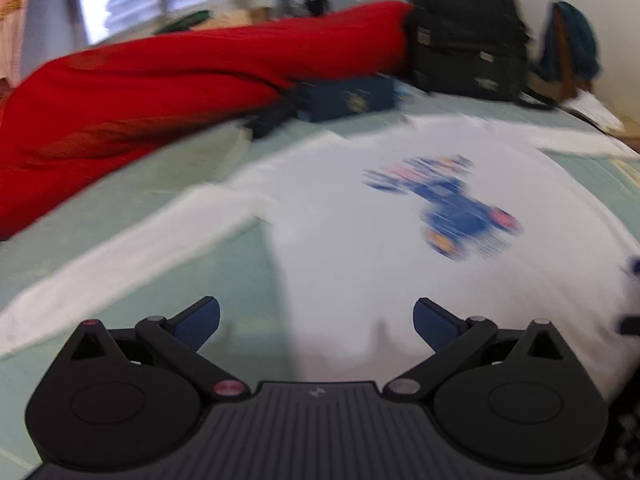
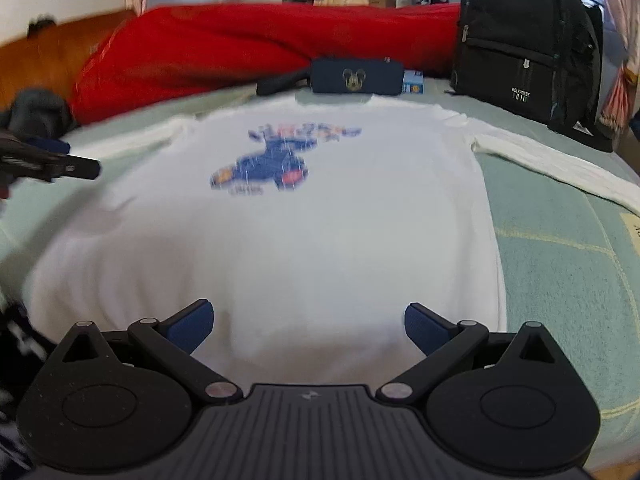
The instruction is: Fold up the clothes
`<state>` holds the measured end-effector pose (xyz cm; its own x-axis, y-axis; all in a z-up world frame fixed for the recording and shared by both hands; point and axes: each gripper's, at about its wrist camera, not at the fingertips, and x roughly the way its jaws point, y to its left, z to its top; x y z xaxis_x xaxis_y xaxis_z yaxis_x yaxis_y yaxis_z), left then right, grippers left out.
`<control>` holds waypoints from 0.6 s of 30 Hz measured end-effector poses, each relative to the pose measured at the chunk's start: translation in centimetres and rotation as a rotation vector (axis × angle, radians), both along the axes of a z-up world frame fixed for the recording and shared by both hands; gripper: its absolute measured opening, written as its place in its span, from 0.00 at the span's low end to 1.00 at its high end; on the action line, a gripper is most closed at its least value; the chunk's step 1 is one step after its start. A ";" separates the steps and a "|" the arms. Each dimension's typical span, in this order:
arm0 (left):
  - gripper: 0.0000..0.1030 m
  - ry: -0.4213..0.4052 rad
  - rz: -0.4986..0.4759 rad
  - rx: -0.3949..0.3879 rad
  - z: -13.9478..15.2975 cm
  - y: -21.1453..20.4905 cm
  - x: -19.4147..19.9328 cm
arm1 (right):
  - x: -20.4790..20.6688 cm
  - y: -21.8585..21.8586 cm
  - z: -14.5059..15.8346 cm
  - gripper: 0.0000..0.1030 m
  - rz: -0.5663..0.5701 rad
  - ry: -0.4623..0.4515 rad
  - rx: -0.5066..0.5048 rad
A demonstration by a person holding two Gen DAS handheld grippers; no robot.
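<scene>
1. A white shirt lies spread flat on my pale green bedspread, print side up, filling the middle of both views.
2. My left tongs hang released over the shirt's lower left edge, fingers wide apart and grasping nothing.
3. My right tongs are likewise spread wide above the hem at bottom centre, with only cloth between the blue pads.
4. The right view alone shows both sleeves at once, one running to the right edge of the frame, and the other tongs entering at mid left.
5. The left view alone shows the left sleeve stretched down toward the lower left of the frame.
6. The print is blurred in both views; its blue figure is all I can make out.
7. Behind the shirt, along the top, sit a red pillow, a navy pouch and a black backpack; the pouch's emblem is clear only in the right view.
</scene>
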<state>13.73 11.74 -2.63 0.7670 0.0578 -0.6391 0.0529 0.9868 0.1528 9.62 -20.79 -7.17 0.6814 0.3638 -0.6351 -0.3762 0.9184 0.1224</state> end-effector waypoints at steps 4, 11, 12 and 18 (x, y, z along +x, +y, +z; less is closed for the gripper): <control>0.99 -0.029 0.099 0.034 0.5 4.6 4.8 | 0.8 0.3 1.3 1.00 -0.004 -0.014 0.036; 0.99 -0.013 0.313 0.086 -2.5 14.3 13.0 | 3.3 2.5 2.4 1.00 0.011 -0.048 -0.014; 0.99 -0.007 0.330 0.090 -3.2 15.4 13.6 | 3.7 2.9 2.4 1.00 0.011 -0.050 -0.013; 0.99 0.044 0.377 0.003 -7.4 20.0 11.5 | 5.4 4.8 1.8 1.00 0.023 -0.028 -0.012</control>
<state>25.26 31.71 -10.03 0.6632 0.3327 -0.6704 -0.3074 0.9378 0.1613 14.99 -16.04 -5.42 0.6902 0.3720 -0.6207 -0.4004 0.9108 0.1005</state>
